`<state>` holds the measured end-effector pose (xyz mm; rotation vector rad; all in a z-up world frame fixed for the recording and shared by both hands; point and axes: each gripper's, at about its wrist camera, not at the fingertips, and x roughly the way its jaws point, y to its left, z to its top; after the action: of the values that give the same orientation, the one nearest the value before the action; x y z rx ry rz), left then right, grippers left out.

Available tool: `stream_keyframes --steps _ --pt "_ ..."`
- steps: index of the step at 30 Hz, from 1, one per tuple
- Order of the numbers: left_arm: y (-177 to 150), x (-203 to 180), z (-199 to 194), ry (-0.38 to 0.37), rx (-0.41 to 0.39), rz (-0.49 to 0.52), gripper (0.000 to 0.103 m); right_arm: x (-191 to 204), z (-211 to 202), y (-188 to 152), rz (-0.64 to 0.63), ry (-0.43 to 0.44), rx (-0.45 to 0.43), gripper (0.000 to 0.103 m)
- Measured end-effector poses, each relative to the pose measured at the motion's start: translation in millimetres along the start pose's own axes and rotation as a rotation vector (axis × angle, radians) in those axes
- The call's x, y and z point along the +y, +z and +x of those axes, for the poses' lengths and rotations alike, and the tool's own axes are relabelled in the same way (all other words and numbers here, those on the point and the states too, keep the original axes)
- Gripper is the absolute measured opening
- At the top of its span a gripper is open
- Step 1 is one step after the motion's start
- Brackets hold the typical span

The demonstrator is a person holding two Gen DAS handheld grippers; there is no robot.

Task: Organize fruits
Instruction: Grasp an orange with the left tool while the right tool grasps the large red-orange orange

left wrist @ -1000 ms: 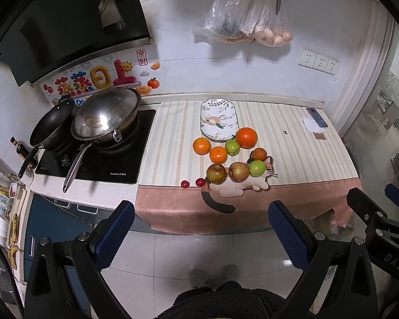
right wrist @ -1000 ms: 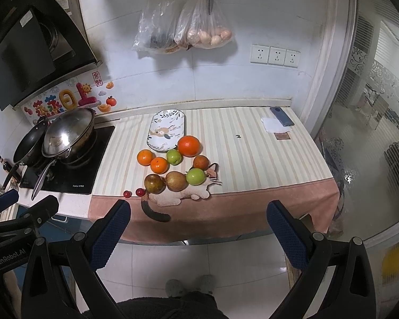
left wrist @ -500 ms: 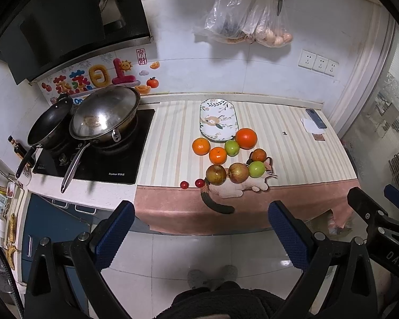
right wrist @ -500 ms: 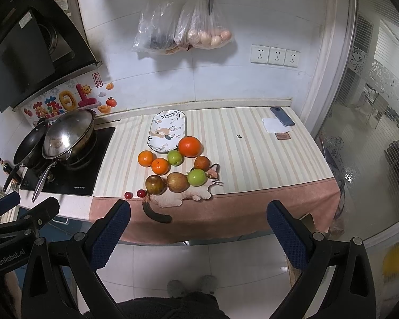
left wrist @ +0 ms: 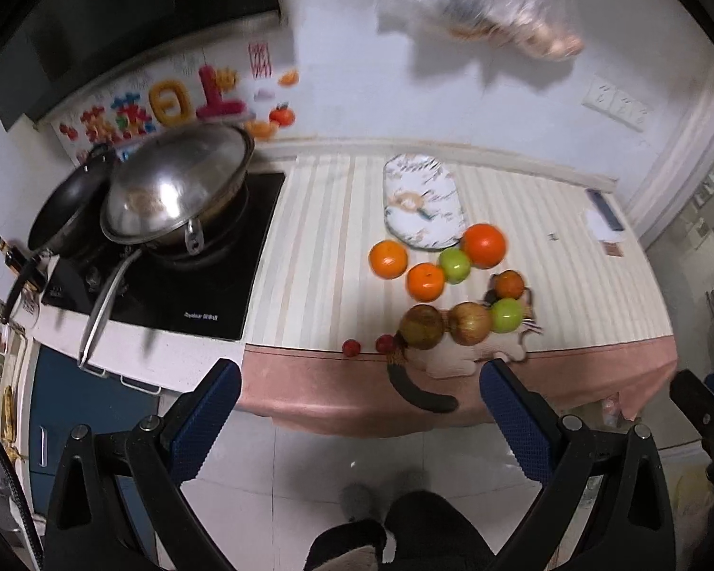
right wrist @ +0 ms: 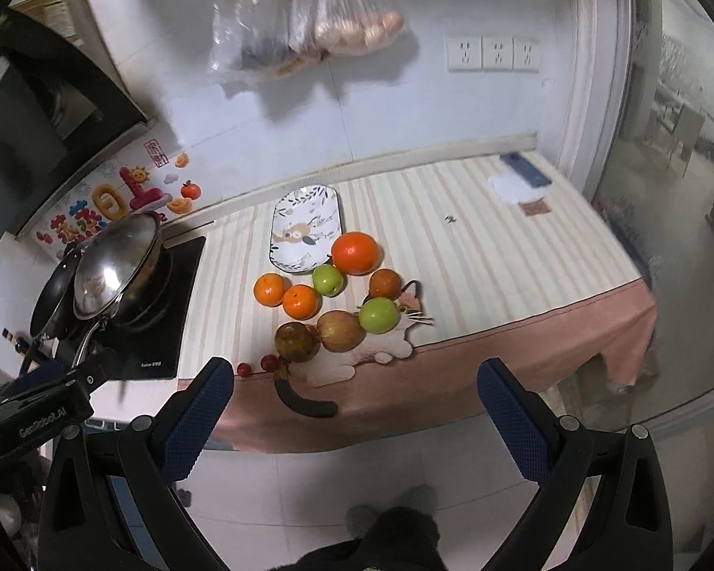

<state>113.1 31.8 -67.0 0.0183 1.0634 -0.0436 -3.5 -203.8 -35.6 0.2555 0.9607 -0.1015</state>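
Both views have closed in on the striped cloth-covered bench point(right wrist: 500, 257) since a second ago. My left hand-held gripper point(left wrist: 359, 411) and right hand-held gripper point(right wrist: 354, 411) hang wide open, empty, over the floor short of the bench edge. Oranges, green apples and brown-red apples point(right wrist: 340, 330) cluster just beside the oval patterned plate point(right wrist: 304, 223), which holds nothing.

Left gripper point(left wrist: 359, 402) and right gripper point(right wrist: 356, 399) spread wide, holding nothing.
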Motion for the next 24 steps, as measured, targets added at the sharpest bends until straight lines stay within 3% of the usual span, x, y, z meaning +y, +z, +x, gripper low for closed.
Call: stream_keyframes --steps 8,18,24 --pt "44 1 105 0.009 0.173 -0.049 0.103 -18 121 44 0.036 0.038 0.132 0.103" --pt "113 -3 247 0.034 0.378 -0.147 0.102 -40 311 132 0.107 0.126 0.352 0.103" --pt "125 1 318 -0.001 0.511 -0.258 0.101 -31 411 161 0.068 0.134 0.480 0.103"
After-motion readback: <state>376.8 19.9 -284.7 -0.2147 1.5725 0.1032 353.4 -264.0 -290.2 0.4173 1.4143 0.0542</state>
